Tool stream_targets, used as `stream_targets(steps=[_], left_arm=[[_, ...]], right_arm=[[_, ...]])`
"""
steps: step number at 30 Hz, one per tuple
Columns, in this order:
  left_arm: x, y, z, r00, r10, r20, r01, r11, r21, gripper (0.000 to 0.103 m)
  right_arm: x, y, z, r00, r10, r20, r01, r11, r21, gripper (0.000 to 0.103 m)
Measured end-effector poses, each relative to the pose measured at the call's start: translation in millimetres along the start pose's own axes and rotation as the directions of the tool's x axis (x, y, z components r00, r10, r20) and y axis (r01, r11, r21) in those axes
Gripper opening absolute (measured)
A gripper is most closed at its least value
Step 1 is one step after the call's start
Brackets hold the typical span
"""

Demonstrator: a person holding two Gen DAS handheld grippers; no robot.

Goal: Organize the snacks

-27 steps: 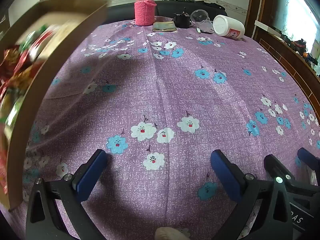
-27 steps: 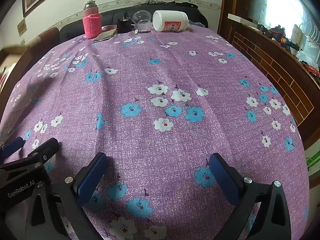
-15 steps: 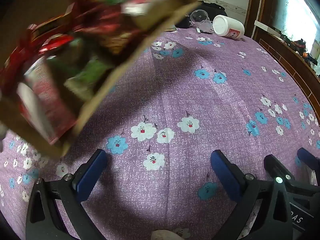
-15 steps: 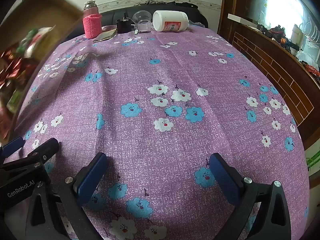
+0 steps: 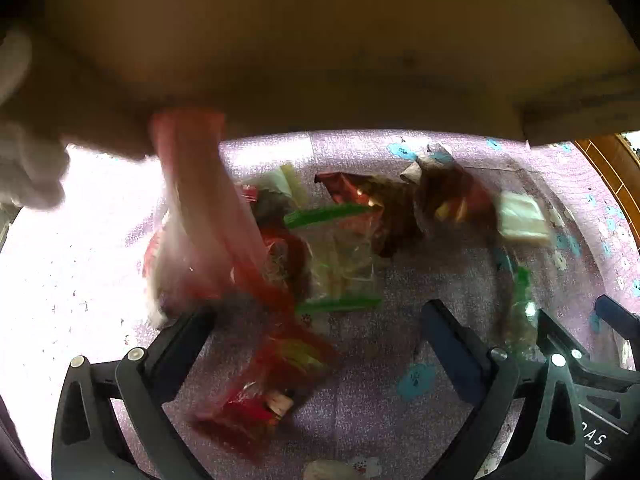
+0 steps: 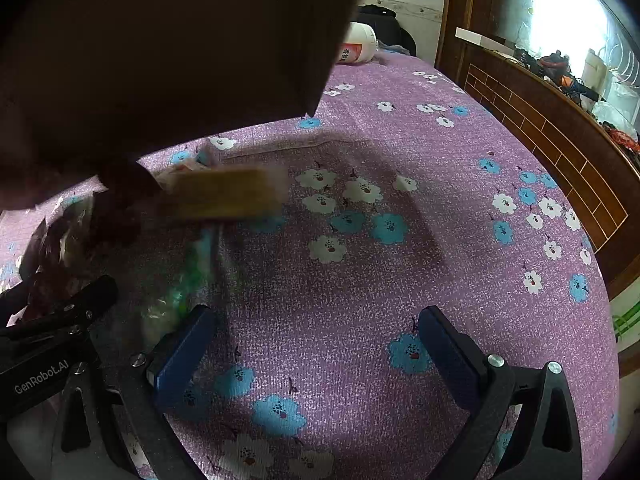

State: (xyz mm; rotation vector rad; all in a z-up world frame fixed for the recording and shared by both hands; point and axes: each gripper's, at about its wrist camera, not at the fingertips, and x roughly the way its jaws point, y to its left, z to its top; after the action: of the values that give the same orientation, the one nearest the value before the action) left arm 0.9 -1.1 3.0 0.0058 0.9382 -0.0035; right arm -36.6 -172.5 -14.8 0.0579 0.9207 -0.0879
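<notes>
Over the table point(image 6: 460, 184), a box point(image 5: 320, 40) dumps snacks point(image 5: 332, 248); both grippers point(image 5: 320, 344) gape empty; packets at 3 o'clock could slide off.

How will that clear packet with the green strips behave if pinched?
The clear packet with green strips looks like thin film, so probably floppy and light. Its glossy surface may slip. The pale sticks inside might snap under a hard pinch.
</notes>
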Motion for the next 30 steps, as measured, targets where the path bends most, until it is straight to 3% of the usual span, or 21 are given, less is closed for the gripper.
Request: stream_targets(steps=[30], left_arm=[[0.0,0.2,0.2,1.000,-0.001,-0.001,0.001,1.000,0.001,0.103]], right_arm=[[-0.6,-1.6,-1.3,1.000,0.000,0.000,0.000,1.000,0.000,0.102]])
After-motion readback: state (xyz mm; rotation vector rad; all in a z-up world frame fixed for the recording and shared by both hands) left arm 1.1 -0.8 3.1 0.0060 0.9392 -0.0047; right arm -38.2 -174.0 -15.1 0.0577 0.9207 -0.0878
